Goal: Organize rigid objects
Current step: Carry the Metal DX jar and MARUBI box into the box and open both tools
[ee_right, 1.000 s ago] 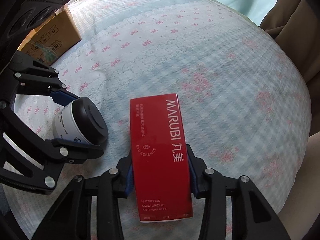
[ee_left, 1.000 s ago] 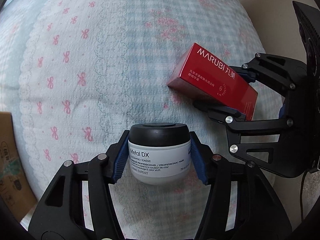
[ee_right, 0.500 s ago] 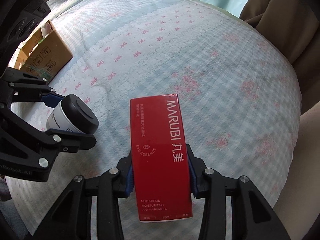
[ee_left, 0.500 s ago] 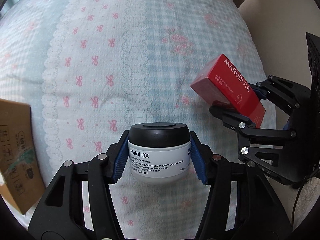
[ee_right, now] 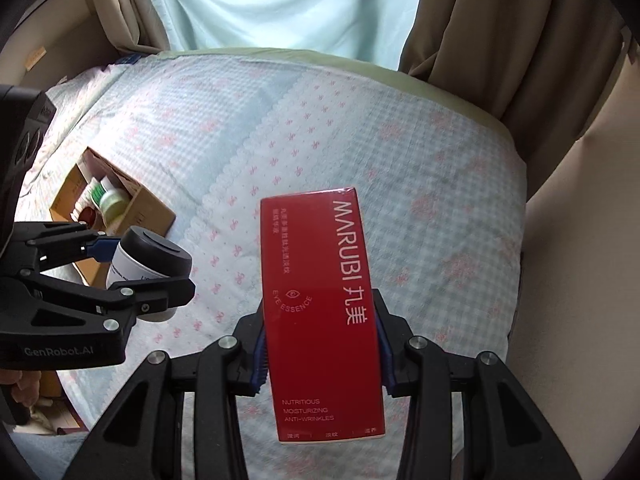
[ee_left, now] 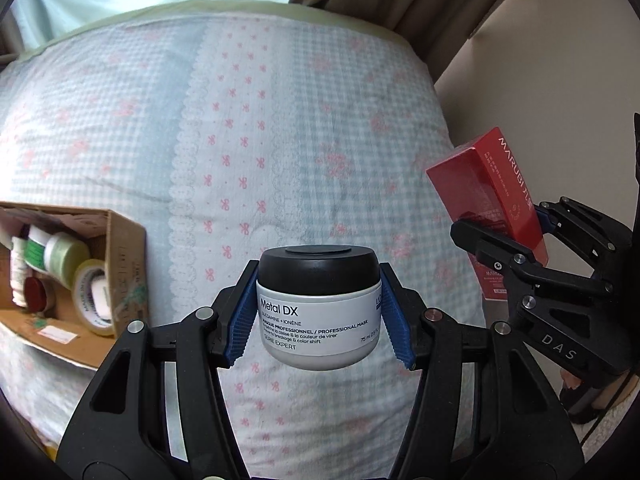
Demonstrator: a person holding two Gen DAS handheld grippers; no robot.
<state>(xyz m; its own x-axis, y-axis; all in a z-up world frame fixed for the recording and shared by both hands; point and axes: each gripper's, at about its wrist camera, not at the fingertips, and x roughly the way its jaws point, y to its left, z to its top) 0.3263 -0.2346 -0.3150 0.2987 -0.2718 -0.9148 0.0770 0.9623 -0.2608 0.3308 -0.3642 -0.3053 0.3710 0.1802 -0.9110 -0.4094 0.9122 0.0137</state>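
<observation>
My left gripper (ee_left: 318, 312) is shut on a white jar (ee_left: 318, 320) with a black lid, held upright above the bed. From the right wrist view the same jar (ee_right: 148, 258) shows at the left, clamped in the left gripper (ee_right: 132, 270). My right gripper (ee_right: 320, 344) is shut on a long red box (ee_right: 320, 304), its blue pads pressing both long sides. In the left wrist view that red box (ee_left: 492, 196) sticks up at the right edge out of the right gripper (ee_left: 508, 232). Both items hang well above the bedspread.
An open cardboard box (ee_left: 120, 280) (ee_right: 148, 204) lies on the bed at the left, holding several jars, bottles and a tape roll. The bedspread (ee_left: 280, 140) is pale blue check with pink bows. Curtains (ee_right: 500, 40) hang behind; a beige floor (ee_right: 580, 240) lies right of the bed.
Both grippers have risen with their loads, so the bed looks farther away. The cardboard box's inside, the bed's far edge and the curtains have come into view.
</observation>
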